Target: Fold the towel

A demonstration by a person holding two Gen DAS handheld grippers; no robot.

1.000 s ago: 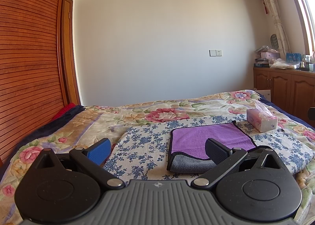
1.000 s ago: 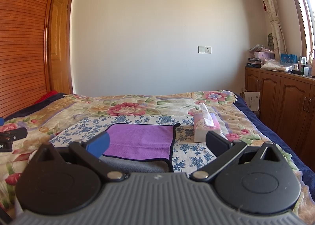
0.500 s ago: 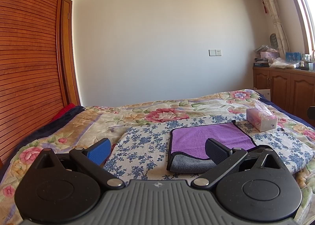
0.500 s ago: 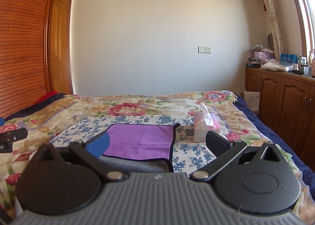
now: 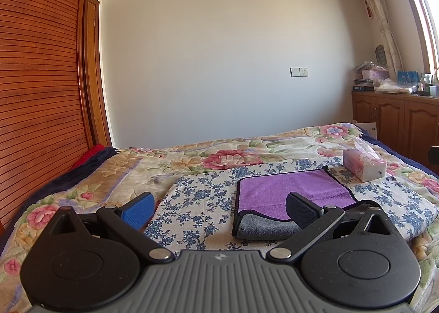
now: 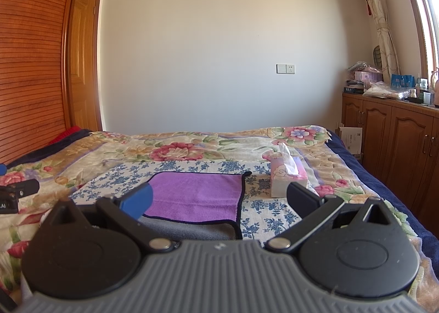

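A purple towel (image 5: 290, 189) with a grey underside and dark edging lies folded on a blue-flowered cloth (image 5: 203, 200) on the bed. It also shows in the right wrist view (image 6: 197, 193). My left gripper (image 5: 219, 207) is open and empty, held above the bed to the near left of the towel; its right finger overlaps the towel's near edge in view. My right gripper (image 6: 219, 199) is open and empty, held above the towel's near edge. The left gripper's tip (image 6: 19, 189) shows at the left edge of the right wrist view.
A pink tissue box (image 5: 365, 166) stands on the bed right of the towel, also in the right wrist view (image 6: 288, 177). A flowered bedspread (image 5: 219, 155) covers the bed. Wooden cabinets (image 6: 397, 145) stand at right, a slatted wooden wardrobe (image 5: 41, 93) at left.
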